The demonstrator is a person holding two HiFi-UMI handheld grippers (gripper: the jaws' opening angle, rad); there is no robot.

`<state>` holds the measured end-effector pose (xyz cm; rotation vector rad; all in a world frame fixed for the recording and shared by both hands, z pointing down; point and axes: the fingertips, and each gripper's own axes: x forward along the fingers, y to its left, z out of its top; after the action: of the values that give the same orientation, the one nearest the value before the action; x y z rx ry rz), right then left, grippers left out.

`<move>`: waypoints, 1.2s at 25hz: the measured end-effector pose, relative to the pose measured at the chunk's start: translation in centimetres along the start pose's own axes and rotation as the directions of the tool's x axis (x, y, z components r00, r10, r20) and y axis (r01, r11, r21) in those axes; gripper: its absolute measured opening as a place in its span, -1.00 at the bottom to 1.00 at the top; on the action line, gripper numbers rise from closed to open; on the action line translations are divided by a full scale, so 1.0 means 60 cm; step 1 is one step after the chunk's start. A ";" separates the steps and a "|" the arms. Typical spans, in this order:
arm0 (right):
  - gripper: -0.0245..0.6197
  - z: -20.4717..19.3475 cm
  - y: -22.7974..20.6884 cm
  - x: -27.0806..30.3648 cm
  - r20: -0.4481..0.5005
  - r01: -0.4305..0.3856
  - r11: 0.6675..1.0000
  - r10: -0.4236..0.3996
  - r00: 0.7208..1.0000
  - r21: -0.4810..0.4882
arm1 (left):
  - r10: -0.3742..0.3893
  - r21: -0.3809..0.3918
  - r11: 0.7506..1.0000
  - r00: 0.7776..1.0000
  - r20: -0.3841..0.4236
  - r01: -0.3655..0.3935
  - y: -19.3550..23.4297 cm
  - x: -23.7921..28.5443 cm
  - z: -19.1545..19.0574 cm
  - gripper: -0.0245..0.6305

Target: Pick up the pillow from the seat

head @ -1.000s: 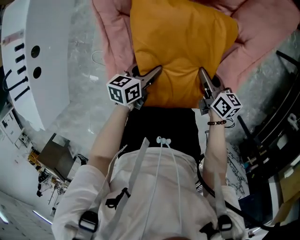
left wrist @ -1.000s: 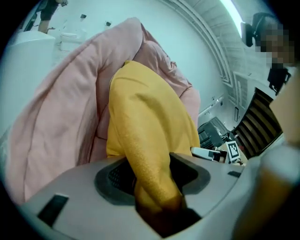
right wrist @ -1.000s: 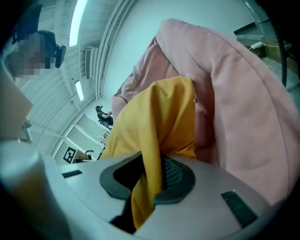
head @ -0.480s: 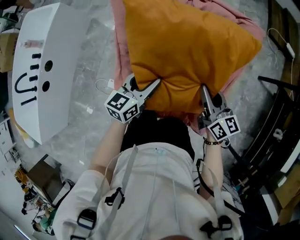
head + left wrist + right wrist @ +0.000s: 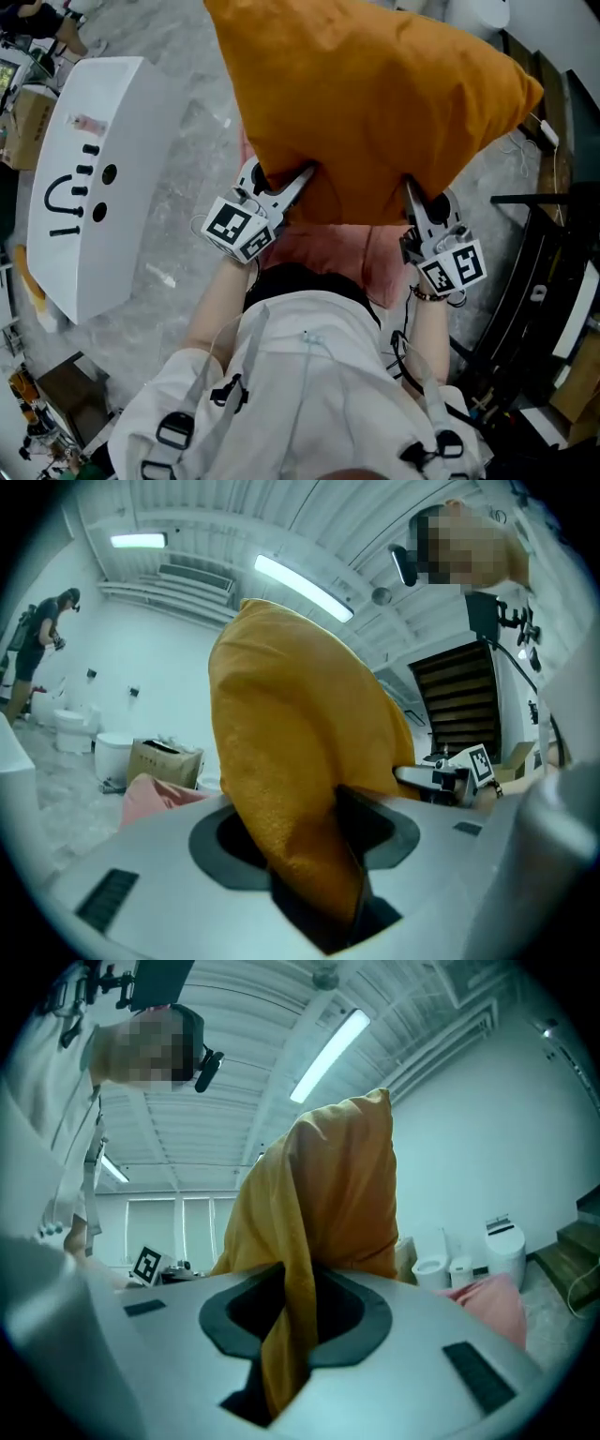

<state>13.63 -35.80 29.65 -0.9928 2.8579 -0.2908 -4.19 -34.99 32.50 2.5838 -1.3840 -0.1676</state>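
Observation:
An orange pillow (image 5: 375, 103) hangs in the air in front of the person, held up by its near edge. My left gripper (image 5: 302, 176) is shut on the pillow's lower left corner, and the cloth (image 5: 300, 836) fills its jaws in the left gripper view. My right gripper (image 5: 409, 186) is shut on the lower right corner, where a fold of pillow (image 5: 286, 1335) is pinched in the right gripper view. Below the pillow the pink seat (image 5: 328, 248) shows between the two grippers.
A white curved panel (image 5: 89, 178) with black marks lies on the floor at the left. Dark railings and a black frame (image 5: 534, 281) stand at the right. A cardboard box (image 5: 164, 759) and white bins (image 5: 70, 731) sit far off on the pale floor.
Both grippers have risen with the pillow, which has come off the pink seat and now hangs upright. The seat, once under the pillow, shows only as a strip below it.

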 end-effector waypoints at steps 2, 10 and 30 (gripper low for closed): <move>-0.67 0.036 0.007 0.001 0.034 -0.014 0.999 0.015 0.999 -0.034 | -0.001 0.028 1.000 1.000 0.029 0.000 -0.009 0.001 0.037 -0.24; -0.67 0.128 0.043 0.025 0.105 -0.040 0.985 0.058 0.993 -0.168 | -0.023 0.146 0.989 0.991 0.129 0.004 -0.003 0.003 0.143 -0.24; -0.62 0.355 0.079 0.053 0.311 0.011 0.932 0.109 0.944 -0.361 | -0.117 0.334 0.943 0.934 0.338 -0.003 -0.038 0.021 0.378 -0.24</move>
<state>11.65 -37.22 7.72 -0.9128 2.6668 0.3844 -6.07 -37.67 9.88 2.9874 -1.5694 -0.4697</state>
